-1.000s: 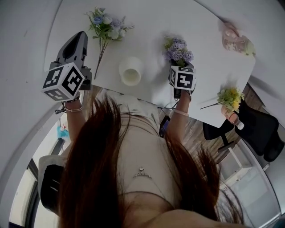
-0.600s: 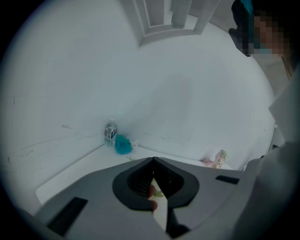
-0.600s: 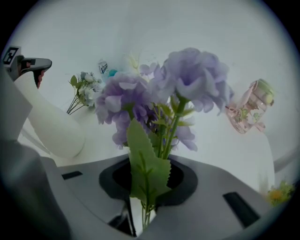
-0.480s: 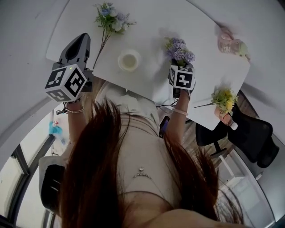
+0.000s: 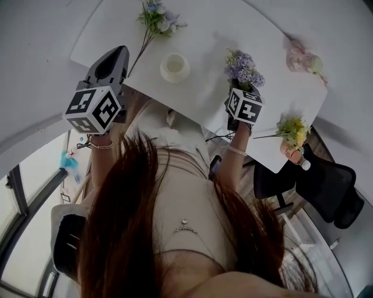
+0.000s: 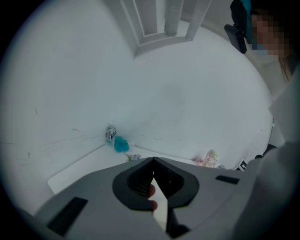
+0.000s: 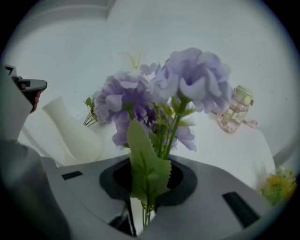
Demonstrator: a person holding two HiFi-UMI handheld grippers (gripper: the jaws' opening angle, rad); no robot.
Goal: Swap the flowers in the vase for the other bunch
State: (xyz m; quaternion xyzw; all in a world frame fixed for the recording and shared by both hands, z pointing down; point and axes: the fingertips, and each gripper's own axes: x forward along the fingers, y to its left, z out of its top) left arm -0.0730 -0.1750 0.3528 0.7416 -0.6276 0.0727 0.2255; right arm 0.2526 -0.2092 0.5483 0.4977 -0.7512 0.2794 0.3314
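Observation:
My right gripper (image 5: 240, 88) is shut on the stems of the purple bunch (image 5: 245, 67), held just above the white table (image 5: 204, 35); its jaws have just been closing on them. Through the right gripper (image 7: 147, 187) rise green stems and a leaf, with the purple blooms (image 7: 187, 89) above. The white vase (image 5: 175, 67) stands empty on the table, left of the bunch, and the vase (image 7: 70, 133) appears at the left of the right gripper view. A blue and white bunch (image 5: 158, 16) lies beyond it. My left gripper (image 5: 116, 53) is shut and empty over the table's left edge; the left gripper (image 6: 153, 160) faces a bare wall.
A pink drink bottle (image 5: 303, 58) lies at the table's far right; the bottle (image 7: 234, 112) stands behind the blooms. A yellow bunch (image 5: 294, 127) sits at the right edge by a hand. A black office chair (image 5: 326, 186) stands beside the table.
The right gripper has lifted with the purple bunch in it. The left gripper has shifted along the table's left edge and risen a little, still holding nothing.

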